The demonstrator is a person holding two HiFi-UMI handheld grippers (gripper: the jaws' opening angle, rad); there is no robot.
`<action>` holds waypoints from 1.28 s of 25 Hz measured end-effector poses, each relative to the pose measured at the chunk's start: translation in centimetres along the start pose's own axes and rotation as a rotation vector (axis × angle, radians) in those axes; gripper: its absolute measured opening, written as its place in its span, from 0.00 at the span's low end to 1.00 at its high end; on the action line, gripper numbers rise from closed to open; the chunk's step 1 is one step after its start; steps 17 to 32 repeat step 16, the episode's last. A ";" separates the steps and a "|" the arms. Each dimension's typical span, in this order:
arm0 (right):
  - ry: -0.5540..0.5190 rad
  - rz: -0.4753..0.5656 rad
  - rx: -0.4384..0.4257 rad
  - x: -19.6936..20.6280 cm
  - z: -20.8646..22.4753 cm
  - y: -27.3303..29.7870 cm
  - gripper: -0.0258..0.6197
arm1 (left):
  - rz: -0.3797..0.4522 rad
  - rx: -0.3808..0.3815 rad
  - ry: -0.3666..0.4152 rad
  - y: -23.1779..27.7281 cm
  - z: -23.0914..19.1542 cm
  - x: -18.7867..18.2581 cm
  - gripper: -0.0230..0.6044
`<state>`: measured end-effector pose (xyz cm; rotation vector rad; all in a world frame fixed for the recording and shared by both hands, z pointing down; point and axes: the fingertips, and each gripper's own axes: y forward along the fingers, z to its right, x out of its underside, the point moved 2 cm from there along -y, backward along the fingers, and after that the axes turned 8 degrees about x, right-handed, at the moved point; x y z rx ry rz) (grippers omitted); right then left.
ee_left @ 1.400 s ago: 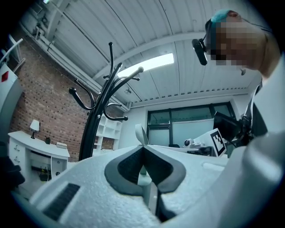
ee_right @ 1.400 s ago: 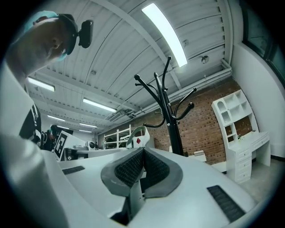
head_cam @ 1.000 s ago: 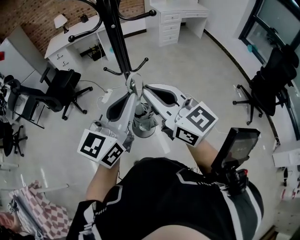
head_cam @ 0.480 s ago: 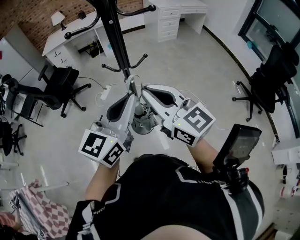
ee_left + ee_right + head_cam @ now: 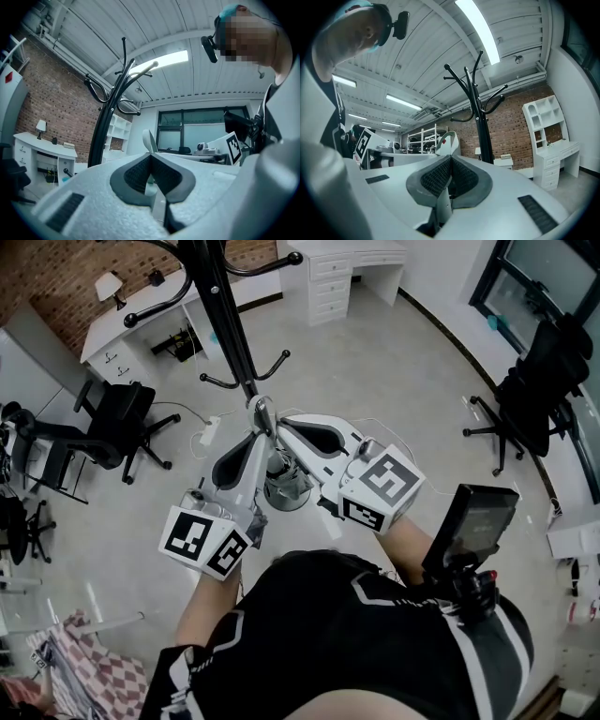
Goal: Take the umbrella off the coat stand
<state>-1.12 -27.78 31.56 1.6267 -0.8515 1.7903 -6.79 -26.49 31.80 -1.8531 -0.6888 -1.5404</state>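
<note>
The black coat stand (image 5: pixel 228 324) rises from its round base (image 5: pixel 298 495) on the floor just ahead of me; its hooks (image 5: pixel 274 364) branch out low and high. No umbrella shows in any view. My left gripper (image 5: pixel 260 424) and right gripper (image 5: pixel 279 425) point at the pole, tips almost touching each other just below the lower hooks. The left gripper (image 5: pixel 150 154) is shut with nothing between its pads, and the stand (image 5: pixel 106 123) stands to its left. The right gripper (image 5: pixel 450 158) is likewise shut and empty, with the stand (image 5: pixel 480 117) just right of its tip.
Black office chairs stand at the left (image 5: pixel 117 418) and right (image 5: pixel 539 390). A white desk (image 5: pixel 141 320) and drawer unit (image 5: pixel 333 282) line the brick wall. A power strip (image 5: pixel 208 432) lies on the floor. A checked cloth (image 5: pixel 84 671) is at lower left. A dark screen device (image 5: pixel 473 526) sits by my right hip.
Both grippers stay shut with their tips together near the pole. The head view has drifted slightly, so the stand and grippers sit a little further left in the frame.
</note>
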 end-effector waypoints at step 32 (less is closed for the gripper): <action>-0.013 -0.016 0.006 0.1 -0.1 0.2 0.06 | -0.008 -0.007 -0.019 -0.1 -0.3 0.1 0.05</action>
